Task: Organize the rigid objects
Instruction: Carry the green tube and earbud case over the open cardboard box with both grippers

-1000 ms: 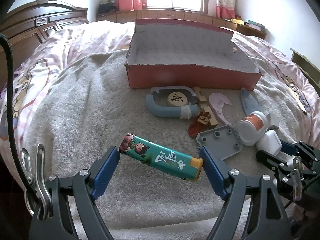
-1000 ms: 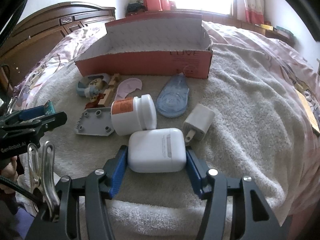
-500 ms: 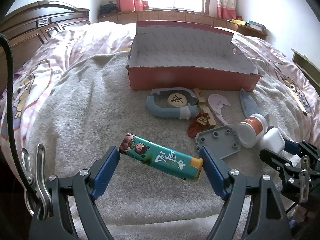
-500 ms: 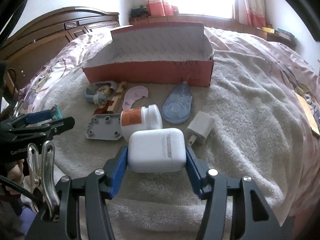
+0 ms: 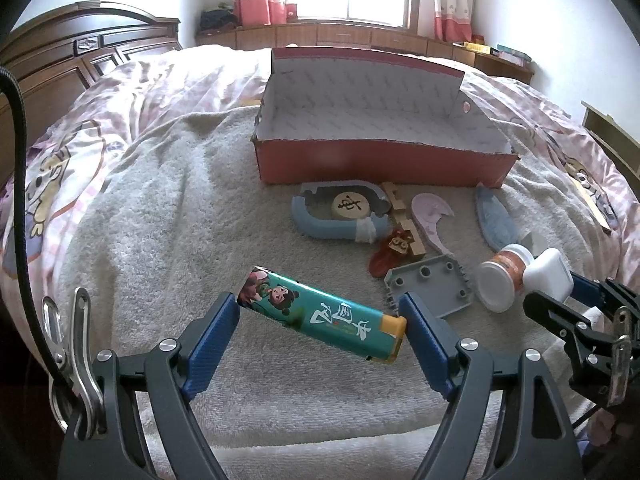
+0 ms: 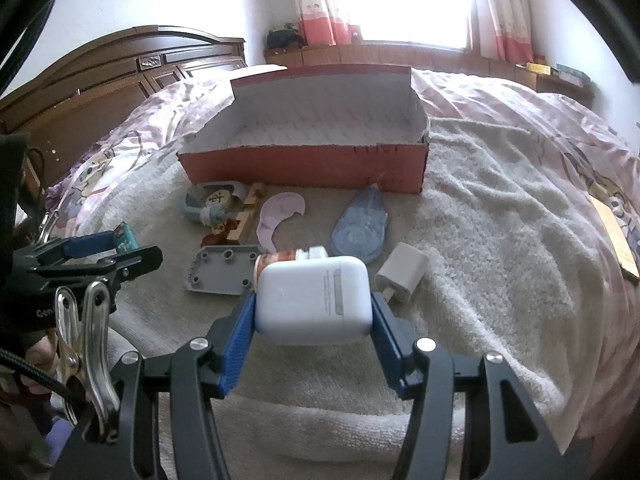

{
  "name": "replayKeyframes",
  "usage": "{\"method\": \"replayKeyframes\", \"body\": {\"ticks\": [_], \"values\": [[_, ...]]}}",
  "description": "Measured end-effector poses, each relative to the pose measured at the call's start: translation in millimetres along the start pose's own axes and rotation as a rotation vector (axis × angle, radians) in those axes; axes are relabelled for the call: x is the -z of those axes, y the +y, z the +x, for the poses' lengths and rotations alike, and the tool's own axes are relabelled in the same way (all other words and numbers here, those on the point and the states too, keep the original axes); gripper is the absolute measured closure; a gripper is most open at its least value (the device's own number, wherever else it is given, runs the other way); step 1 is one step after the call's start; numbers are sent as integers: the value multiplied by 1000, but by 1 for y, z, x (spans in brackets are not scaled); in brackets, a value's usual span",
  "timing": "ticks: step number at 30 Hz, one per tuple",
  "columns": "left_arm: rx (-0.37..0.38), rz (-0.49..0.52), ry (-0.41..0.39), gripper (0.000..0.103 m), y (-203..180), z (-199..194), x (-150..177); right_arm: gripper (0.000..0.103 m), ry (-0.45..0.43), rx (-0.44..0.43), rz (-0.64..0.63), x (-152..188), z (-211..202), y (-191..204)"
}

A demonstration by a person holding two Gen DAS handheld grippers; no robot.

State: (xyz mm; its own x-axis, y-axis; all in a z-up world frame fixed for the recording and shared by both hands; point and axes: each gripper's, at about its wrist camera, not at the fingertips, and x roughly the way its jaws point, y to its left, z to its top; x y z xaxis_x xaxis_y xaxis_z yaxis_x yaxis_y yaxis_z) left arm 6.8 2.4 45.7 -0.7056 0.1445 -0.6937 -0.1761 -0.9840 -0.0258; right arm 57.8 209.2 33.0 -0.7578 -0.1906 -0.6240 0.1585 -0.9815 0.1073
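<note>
My left gripper [image 5: 320,316] is shut on a teal cartoon-printed box [image 5: 320,314] and holds it above the towel. My right gripper [image 6: 313,312] is shut on a white earbud case [image 6: 313,299], lifted above the towel; it also shows in the left wrist view [image 5: 548,274]. An open red cardboard box [image 5: 384,166] stands at the back, empty inside; it also shows in the right wrist view [image 6: 304,164]. Loose items lie in front of it: a white jar with an orange label [image 5: 500,280], a grey plate [image 5: 432,284], a white charger [image 6: 402,278].
A grey-white towel [image 5: 160,220] covers the bed. In front of the box lie a blue curved piece with a wooden chess disc [image 5: 350,206], a wooden puzzle piece [image 5: 404,216], a pink shape [image 5: 430,216] and a blue oval piece [image 6: 362,228]. A wooden headboard [image 5: 80,56] stands left.
My right gripper has lifted the white earbud case up off the towel and moved it forward. My left gripper holds the teal box as before and has risen slightly.
</note>
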Motion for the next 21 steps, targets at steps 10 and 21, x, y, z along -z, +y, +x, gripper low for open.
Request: {"method": "replayKeyframes", "body": {"ticks": [10,21], "values": [[10,-4,3,20,-1,0,-1,44,-15,-14,-1,-1,-4,1],[32,-3,6,20,-7,0,-8,44,-24,-48,-1,-12,-8,2]]}}
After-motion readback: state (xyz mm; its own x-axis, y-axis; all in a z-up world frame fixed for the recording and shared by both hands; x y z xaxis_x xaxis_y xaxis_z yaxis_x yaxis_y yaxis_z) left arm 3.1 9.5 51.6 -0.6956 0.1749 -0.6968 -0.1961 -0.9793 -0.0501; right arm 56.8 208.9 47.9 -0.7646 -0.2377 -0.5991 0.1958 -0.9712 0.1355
